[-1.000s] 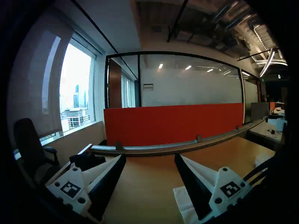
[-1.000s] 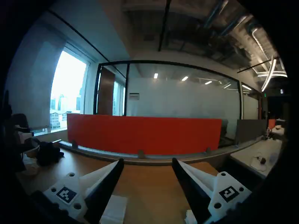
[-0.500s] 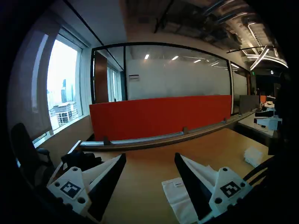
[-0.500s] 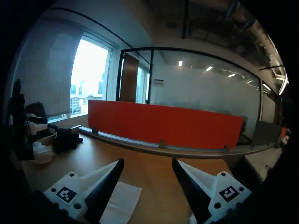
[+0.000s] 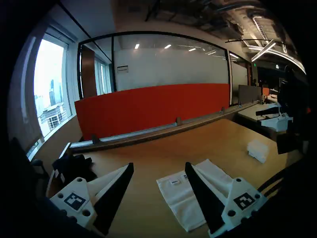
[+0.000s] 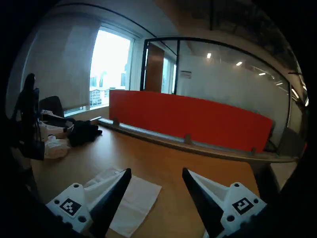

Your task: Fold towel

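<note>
A white towel [image 5: 186, 194] lies flat on the wooden desk [image 5: 158, 154], partly behind the right finger of my left gripper [image 5: 158, 176], which is open and held above the desk. In the right gripper view the same towel [image 6: 136, 200] lies low at the left, under the left finger of my right gripper [image 6: 156, 178], also open with nothing between its fingers. In the left gripper view, the other gripper [image 5: 277, 119] shows at the far right edge, held by a person.
A small folded white cloth [image 5: 257, 150] sits to the right on the desk. A black heap [image 5: 73, 166] lies at the left end, with a crumpled white thing [image 6: 55, 146] beside it. A red divider panel [image 5: 154, 107] lines the desk's far edge.
Both grippers have tilted downward and swung, so more of the desk and the towel has come into sight. The fingers stay open.
</note>
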